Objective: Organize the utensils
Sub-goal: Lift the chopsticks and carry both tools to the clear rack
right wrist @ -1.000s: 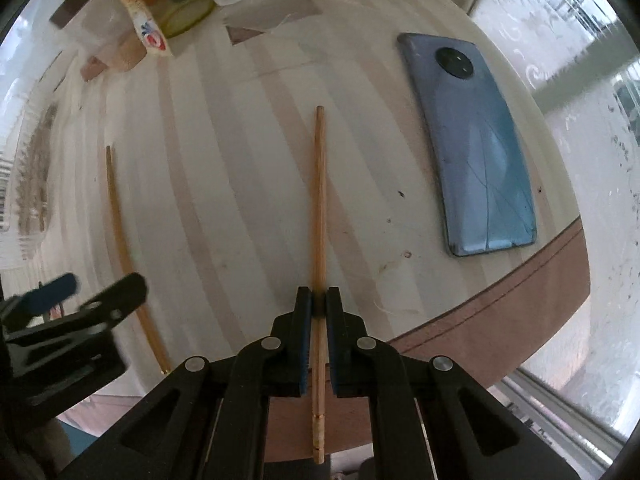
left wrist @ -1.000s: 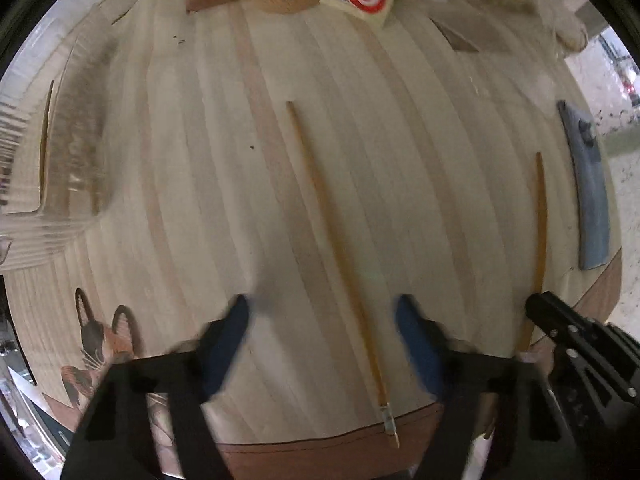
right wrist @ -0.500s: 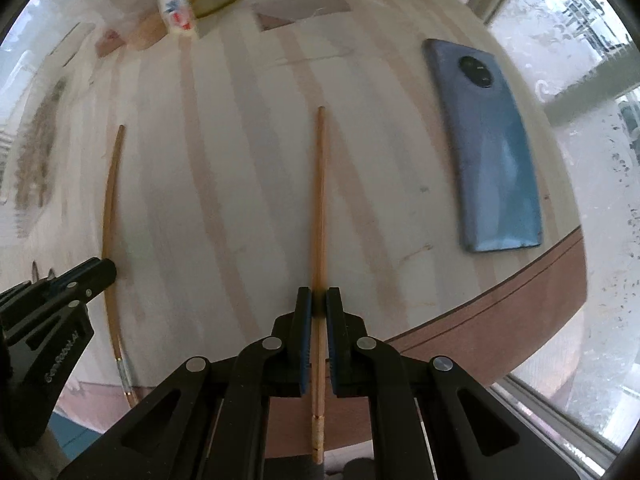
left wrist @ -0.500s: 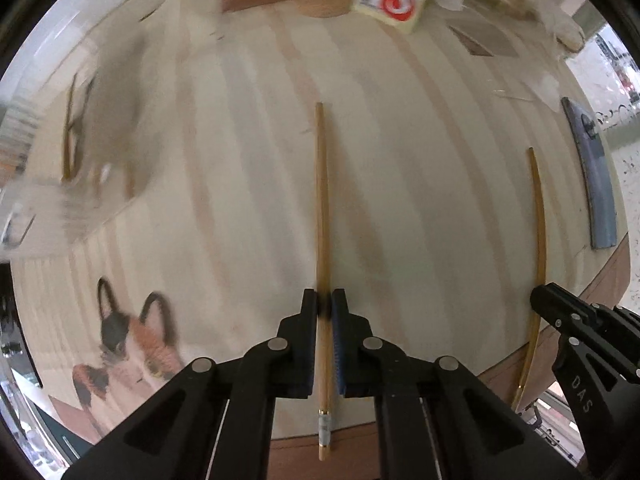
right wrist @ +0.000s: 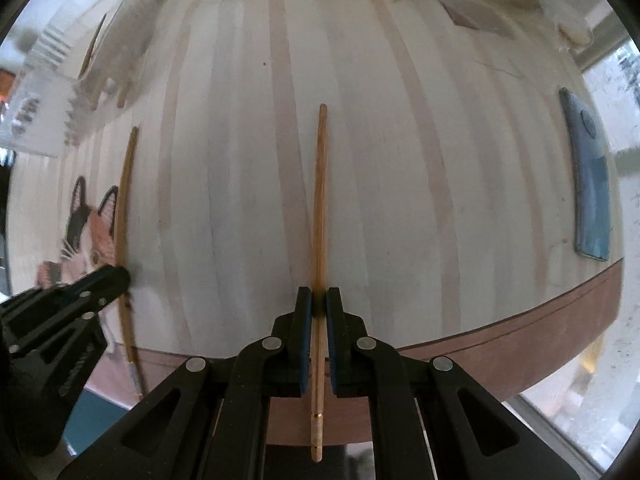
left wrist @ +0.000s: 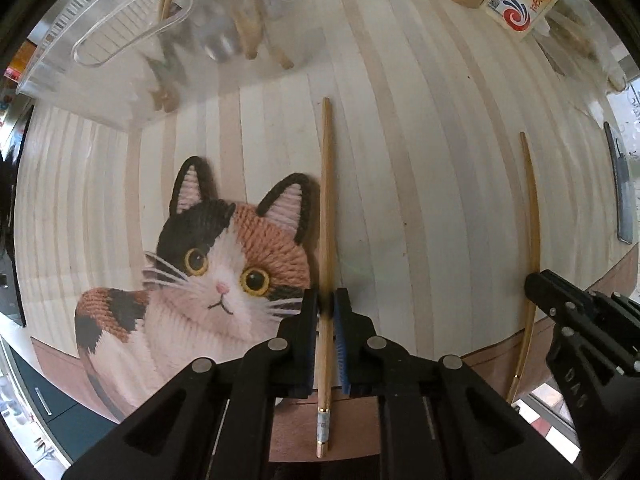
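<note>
Nearest the left wrist camera, the left gripper (left wrist: 326, 308) had its blue-padded fingers (left wrist: 309, 344) closed tight on a chopstick (left wrist: 326, 216), gripping it near its metal-capped butt end, which overhung the near edge of the bench (left wrist: 420, 160). The shaft ran forward over the striped wood, just beside the ear of a cat-shaped mat (left wrist: 224, 264) lying toward the bench's near left corner. To the right, the right gripper (right wrist: 319, 304) was likewise clamped on a second chopstick (right wrist: 320, 208), also held near its butt, with the tip pointing toward the far edge. A blue phone (right wrist: 590, 184) lay by the right edge. Farther off, at the far left corner, stood a clear plastic container (left wrist: 132, 36) holding several blurred utensils, and a small labelled packet (left wrist: 518, 0) sat at the far edge.
</note>
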Tool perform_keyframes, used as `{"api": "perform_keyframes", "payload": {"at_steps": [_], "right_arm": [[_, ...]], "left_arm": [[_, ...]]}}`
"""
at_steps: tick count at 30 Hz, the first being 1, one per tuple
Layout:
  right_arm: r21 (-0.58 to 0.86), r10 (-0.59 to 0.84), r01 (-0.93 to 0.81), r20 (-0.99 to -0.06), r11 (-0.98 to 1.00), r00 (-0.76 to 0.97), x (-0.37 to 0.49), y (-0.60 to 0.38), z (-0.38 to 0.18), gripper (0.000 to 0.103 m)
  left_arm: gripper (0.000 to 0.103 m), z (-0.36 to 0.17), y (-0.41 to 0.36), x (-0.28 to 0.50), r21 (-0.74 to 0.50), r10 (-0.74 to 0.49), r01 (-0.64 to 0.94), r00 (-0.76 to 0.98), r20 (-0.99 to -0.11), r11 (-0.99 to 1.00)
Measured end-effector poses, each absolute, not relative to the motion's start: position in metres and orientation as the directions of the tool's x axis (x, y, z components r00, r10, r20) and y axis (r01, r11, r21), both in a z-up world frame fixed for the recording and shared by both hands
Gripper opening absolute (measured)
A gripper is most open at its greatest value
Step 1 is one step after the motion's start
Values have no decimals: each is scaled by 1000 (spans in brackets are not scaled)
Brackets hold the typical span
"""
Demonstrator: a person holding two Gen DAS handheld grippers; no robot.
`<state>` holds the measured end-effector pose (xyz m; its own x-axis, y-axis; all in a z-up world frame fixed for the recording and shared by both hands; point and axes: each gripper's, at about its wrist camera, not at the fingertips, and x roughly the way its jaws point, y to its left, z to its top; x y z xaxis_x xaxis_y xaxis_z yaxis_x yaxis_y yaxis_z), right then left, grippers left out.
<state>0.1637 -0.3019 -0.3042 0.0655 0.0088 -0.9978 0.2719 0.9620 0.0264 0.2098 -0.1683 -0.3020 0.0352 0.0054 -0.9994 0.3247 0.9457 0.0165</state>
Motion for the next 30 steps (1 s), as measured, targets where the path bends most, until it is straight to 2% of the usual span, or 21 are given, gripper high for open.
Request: {"api": "perform_keyframes", "payload": {"at_steps": [6, 8, 23, 30], "right_arm": [[-9, -17, 260, -999, 965, 28, 171, -278, -301, 9], [-15, -22, 252, -999, 968, 24, 170, -271, -310, 9], [1, -13, 276, -999, 961, 52, 162, -273, -317, 8], [36, 1, 329, -994, 944, 106, 147, -289, -292, 7]], "left_arm": [[8, -301, -160, 205, 9, -3, 332, 37, -999, 943], [8, -302, -136, 206, 8, -5, 332, 40, -999, 943], [5, -312, -157, 213, 20, -2, 369, 60, -998, 929], [5, -280, -171, 198, 27, -29, 402, 133, -991, 915]]}}
